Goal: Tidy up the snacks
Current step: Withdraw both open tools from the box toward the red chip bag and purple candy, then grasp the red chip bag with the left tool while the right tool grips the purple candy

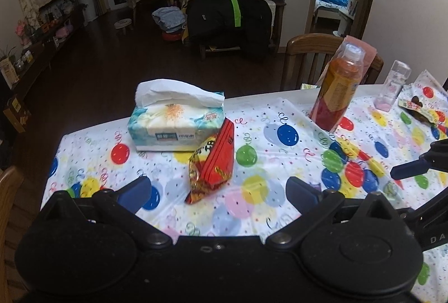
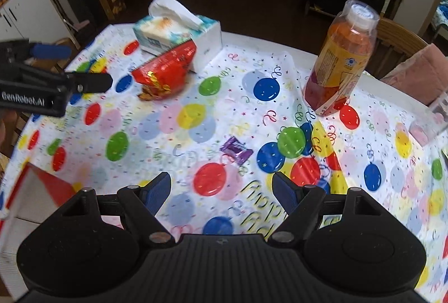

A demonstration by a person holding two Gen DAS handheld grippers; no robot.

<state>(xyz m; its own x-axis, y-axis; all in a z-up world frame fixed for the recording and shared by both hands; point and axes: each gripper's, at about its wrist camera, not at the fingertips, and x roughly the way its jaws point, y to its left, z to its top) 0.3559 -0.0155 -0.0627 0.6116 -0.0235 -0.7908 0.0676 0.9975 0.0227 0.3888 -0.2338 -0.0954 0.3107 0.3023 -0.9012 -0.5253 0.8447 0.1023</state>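
Note:
A red and gold snack bag lies on the balloon-print tablecloth, leaning against a tissue pack. My left gripper is open just short of the bag, nothing between its fingers. My right gripper is open above the cloth, a small purple candy wrapper lying just ahead of it. An orange drink bottle stands at the back right. A dark snack packet lies at the far right in the left wrist view.
A clear plastic cup stands near the bottle. A red and white box sits at the near left edge. Wooden chairs stand behind the table. Beyond is a cluttered living room with a dark floor.

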